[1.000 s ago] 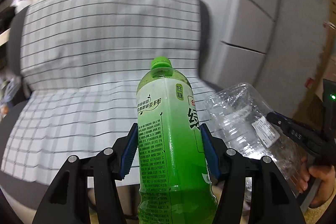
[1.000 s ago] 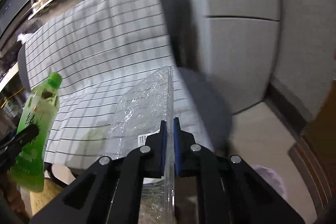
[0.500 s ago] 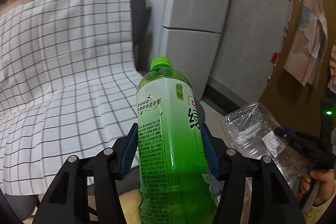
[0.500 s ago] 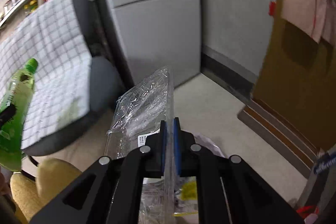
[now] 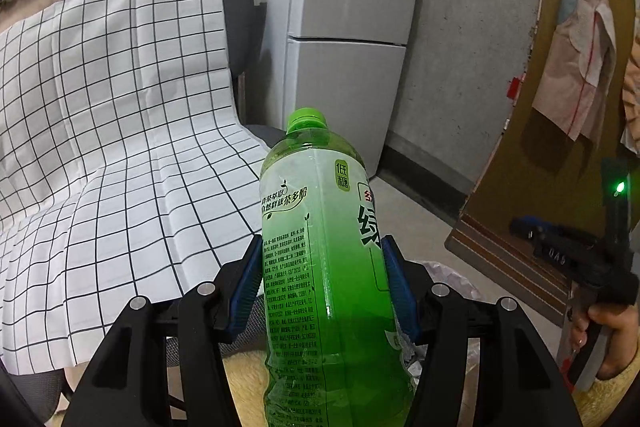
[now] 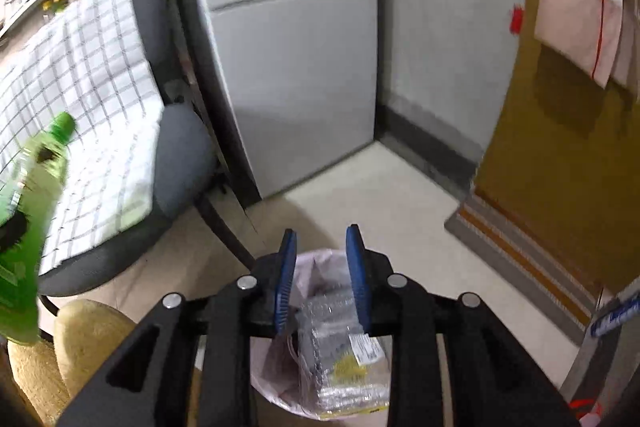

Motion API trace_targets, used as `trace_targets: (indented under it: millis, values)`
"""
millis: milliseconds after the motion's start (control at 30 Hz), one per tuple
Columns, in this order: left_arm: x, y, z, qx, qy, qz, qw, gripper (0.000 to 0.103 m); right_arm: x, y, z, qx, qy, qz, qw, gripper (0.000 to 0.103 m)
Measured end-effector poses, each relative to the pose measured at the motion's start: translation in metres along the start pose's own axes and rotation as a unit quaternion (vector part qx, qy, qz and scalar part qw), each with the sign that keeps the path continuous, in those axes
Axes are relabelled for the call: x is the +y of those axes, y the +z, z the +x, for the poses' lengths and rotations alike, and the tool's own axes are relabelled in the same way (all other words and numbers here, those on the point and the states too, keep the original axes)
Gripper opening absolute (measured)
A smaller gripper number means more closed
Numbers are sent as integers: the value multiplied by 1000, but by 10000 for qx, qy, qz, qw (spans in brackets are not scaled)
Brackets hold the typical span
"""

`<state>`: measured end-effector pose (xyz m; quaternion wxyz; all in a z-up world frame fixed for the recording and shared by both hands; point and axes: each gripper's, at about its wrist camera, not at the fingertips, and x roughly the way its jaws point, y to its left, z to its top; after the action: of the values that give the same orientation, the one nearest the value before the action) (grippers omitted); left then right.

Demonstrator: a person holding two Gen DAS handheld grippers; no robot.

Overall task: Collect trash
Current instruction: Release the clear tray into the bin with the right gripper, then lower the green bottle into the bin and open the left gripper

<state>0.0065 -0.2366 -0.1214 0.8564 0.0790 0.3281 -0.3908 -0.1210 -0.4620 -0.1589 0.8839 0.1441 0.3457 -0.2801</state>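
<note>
Down on the floor by the grey fridge [image 6: 296, 67] sits the trash bag [image 6: 280, 383] with the clear plastic box [image 6: 340, 347] now inside — the right gripper [image 6: 322, 275] has just opened and holds nothing, so I think the green bottle [image 5: 332, 267], squeezed in the left gripper [image 5: 320, 287], goes in next.

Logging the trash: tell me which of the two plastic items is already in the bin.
The clear plastic container, lying in the lined bin below the open right claw. The green bottle is clamped in the left claw.
</note>
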Motion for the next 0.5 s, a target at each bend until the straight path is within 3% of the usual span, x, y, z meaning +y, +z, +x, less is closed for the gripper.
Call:
trace_targets:
  millis: [233, 500]
  values:
    - [-23, -19, -1, 181, -456, 368, 9981, 58, 14, 12, -38, -739, 50, -109, 9972, 26]
    - [-77, -25, 11, 262, -1175, 957, 9881, 58, -1, 15, -61, -1004, -18, 80, 9949, 26]
